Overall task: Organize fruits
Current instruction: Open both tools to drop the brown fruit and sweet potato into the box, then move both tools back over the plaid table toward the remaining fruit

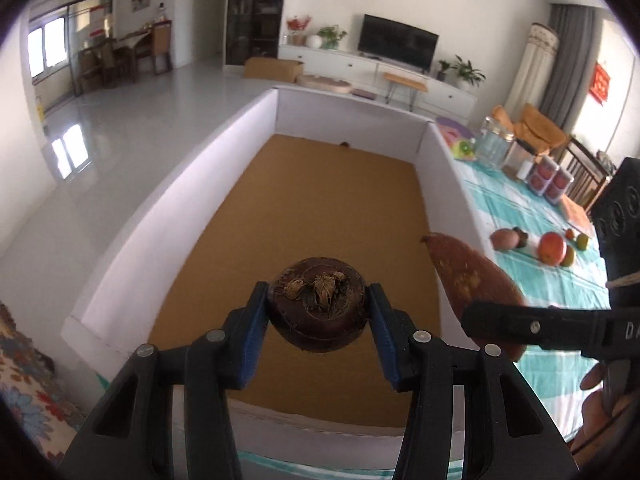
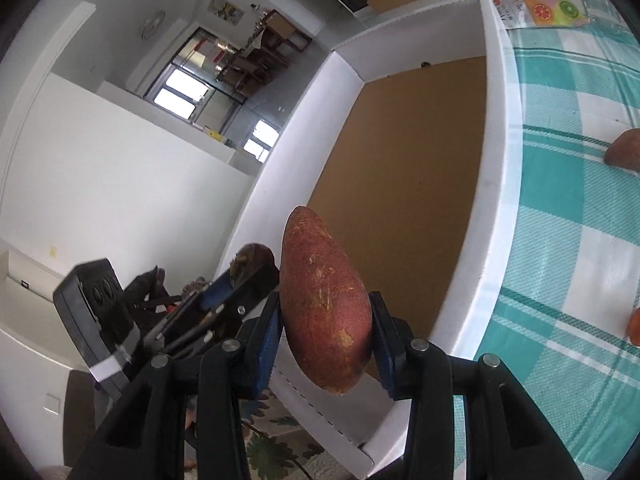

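My left gripper is shut on a dark brown mangosteen, held above the near end of a white-walled box with a brown cardboard floor. My right gripper is shut on a long reddish-brown sweet potato, held upright over the box's near left corner. The sweet potato and the right gripper's finger also show in the left wrist view, just right of the mangosteen. The left gripper with the mangosteen shows in the right wrist view, left of the sweet potato.
Right of the box, several fruits lie on a teal checked tablecloth. Jars and clear containers stand further back. A small dark object lies at the box's far end. A floral cloth lies left of the box.
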Demonstrator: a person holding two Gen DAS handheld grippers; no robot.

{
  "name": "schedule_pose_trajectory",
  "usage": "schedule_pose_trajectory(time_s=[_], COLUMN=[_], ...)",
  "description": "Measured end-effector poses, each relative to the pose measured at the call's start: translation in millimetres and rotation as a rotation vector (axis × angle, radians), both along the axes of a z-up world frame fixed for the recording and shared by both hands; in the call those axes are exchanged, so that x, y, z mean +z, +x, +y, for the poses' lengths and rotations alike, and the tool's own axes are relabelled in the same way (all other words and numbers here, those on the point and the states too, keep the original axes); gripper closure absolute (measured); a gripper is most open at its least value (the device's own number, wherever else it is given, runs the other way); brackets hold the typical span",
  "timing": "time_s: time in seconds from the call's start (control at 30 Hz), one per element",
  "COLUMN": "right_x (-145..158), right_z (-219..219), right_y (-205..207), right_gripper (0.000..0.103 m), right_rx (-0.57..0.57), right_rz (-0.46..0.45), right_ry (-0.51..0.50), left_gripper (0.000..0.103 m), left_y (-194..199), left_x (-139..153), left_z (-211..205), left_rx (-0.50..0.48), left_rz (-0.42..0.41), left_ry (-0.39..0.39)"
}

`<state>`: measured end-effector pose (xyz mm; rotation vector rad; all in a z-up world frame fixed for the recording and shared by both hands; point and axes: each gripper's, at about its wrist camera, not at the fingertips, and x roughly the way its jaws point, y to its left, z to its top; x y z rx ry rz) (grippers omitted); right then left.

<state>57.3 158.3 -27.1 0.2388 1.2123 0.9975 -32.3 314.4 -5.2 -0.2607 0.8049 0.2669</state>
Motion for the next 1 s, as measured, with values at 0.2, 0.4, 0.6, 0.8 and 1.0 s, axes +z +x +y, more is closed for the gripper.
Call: schedule_pose_trajectory(time_s=[0.2, 0.4, 0.6, 0.8, 1.0], right_x=[0.0, 29.7, 29.3, -13.3, -41.2], right_z=[3.7, -52.9, -144.6, -255.6, -343.9], right_y=[0.7, 2.6, -11.0, -12.2, -33.1], right_gripper=[0.036, 0.018, 0.012, 0.011, 0.011], right_rx=[-0.037, -0.176, -0.376, -0.579, -0.789], right_rz=[-0.049, -0.239, -0.521, -0.603, -0.580], right_ry=[-0.004, 0.002, -0.201, -0.473, -0.537], left_gripper=[0.038, 0.019, 0.019, 0.019, 0.019], left_y=[6.0, 11.7, 15.2, 30.8, 44.9], left_x=[-11.7, -1.8, 16.5, 16.0, 3.3], left_z=[-3.5, -27.6, -73.1, -121.2, -145.3], left_rx=[0.039, 0.010, -0.157, -0.269, -0.306], left_rz=[0.019, -0.038, -0.115, -0.145, -0.075], left_ry=[0.031, 0.058, 0.035, 0.154, 0.230])
